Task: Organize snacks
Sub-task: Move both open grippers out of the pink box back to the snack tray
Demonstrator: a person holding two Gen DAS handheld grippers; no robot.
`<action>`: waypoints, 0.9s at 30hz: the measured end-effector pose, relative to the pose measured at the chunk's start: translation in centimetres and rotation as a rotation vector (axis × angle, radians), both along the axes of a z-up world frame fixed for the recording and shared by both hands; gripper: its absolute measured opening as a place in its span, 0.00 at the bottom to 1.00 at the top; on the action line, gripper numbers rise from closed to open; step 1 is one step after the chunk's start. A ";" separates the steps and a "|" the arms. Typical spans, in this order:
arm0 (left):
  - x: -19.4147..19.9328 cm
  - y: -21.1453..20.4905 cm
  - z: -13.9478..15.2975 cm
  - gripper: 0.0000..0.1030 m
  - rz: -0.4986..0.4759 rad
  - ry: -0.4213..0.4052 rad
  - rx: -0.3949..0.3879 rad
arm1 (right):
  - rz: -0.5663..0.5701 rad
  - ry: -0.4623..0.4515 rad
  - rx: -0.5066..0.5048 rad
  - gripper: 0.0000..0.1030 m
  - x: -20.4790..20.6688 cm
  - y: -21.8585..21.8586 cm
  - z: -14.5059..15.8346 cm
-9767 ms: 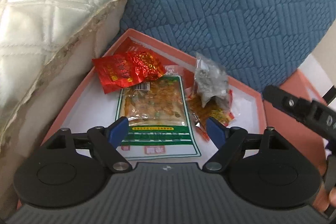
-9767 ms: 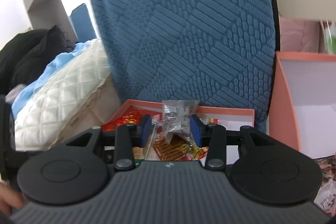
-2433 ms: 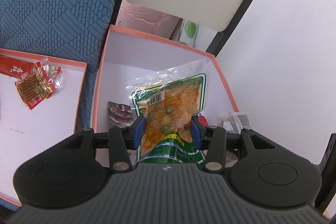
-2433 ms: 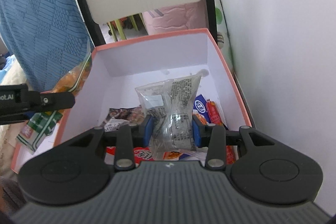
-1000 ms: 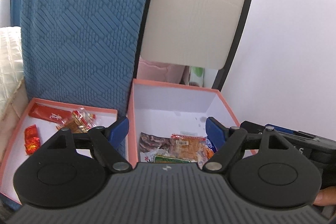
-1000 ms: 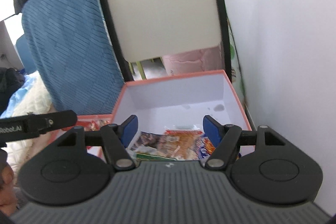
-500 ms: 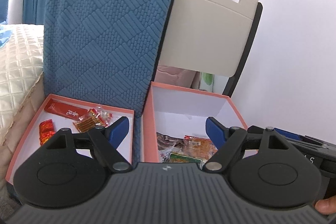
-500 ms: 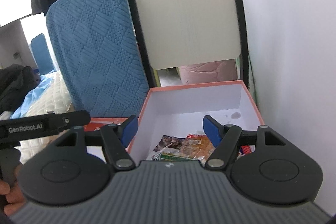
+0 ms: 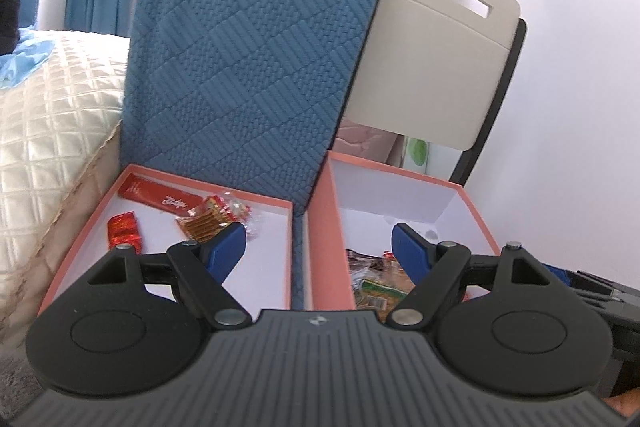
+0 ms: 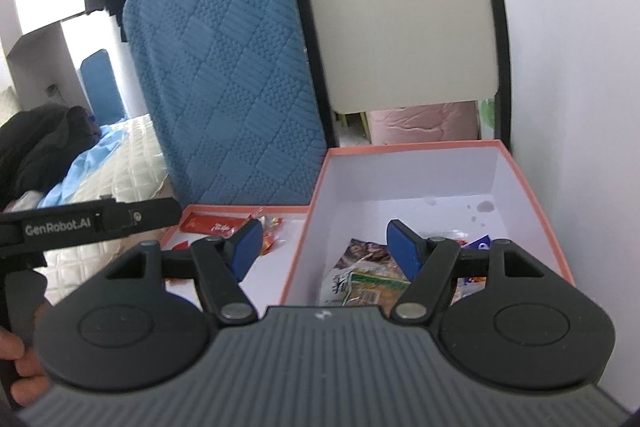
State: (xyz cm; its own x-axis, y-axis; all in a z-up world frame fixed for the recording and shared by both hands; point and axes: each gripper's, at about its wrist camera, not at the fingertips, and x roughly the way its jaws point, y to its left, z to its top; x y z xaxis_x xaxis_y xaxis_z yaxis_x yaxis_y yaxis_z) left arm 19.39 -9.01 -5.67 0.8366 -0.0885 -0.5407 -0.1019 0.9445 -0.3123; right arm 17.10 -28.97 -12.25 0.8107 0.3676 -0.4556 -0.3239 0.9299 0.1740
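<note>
both tongs, left [image 9: 318, 243] and right [image 10: 322, 241], released and empty, drawn back; bags now in deep box [image 10: 516, 163]; lid tray [image 9: 276, 205] at lower left still held three snacks.

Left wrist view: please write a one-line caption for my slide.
Open left gripper above a shallow orange tray with three red snack packets and a deeper orange box of snacks.

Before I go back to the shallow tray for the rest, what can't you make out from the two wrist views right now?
- Deep box, near end: hidden by each gripper's body in both views, so the snacks there can't be counted.
- Shallow tray, near part: covered by the left gripper in the left view.
- Long red packet: print too small to read.
- Shallow tray, right view: mostly behind the right gripper fingers.
</note>
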 end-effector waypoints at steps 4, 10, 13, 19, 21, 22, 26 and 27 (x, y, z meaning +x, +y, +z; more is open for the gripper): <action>-0.8 1.6 -0.6 0.81 0.023 0.007 -0.011 | 0.023 0.008 -0.005 0.69 -0.3 1.4 -0.5; -1.4 4.0 -1.4 0.81 0.054 0.014 -0.044 | 0.061 0.026 -0.011 0.69 -0.7 3.8 -1.1; -1.8 5.0 -1.8 0.81 0.060 0.018 -0.066 | 0.080 0.016 -0.017 0.69 -1.0 4.9 -1.3; -2.7 7.1 -3.0 0.81 0.085 0.033 -0.093 | 0.095 0.000 -0.017 0.69 -1.5 6.7 -2.0; -2.9 7.8 -3.4 0.81 0.089 0.042 -0.098 | 0.100 0.013 -0.021 0.69 -1.6 7.3 -2.4; -3.1 8.1 -3.6 0.81 0.092 0.044 -0.098 | 0.103 0.022 -0.023 0.69 -1.6 7.6 -2.7; -3.5 9.2 -4.4 0.81 0.108 0.062 -0.113 | 0.115 0.047 -0.039 0.69 -1.9 8.8 -3.7; -3.6 9.5 -4.7 0.81 0.113 0.067 -0.116 | 0.117 0.050 -0.044 0.69 -2.0 9.1 -3.9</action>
State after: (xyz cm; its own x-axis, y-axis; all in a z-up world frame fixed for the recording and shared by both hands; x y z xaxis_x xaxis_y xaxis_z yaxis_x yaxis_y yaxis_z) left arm 15.83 0.48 -10.32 0.8071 -0.0604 -0.5873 -0.2300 0.8839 -0.4071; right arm 15.12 -19.90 -16.17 0.7392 0.4374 -0.5122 -0.4230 0.8932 0.1524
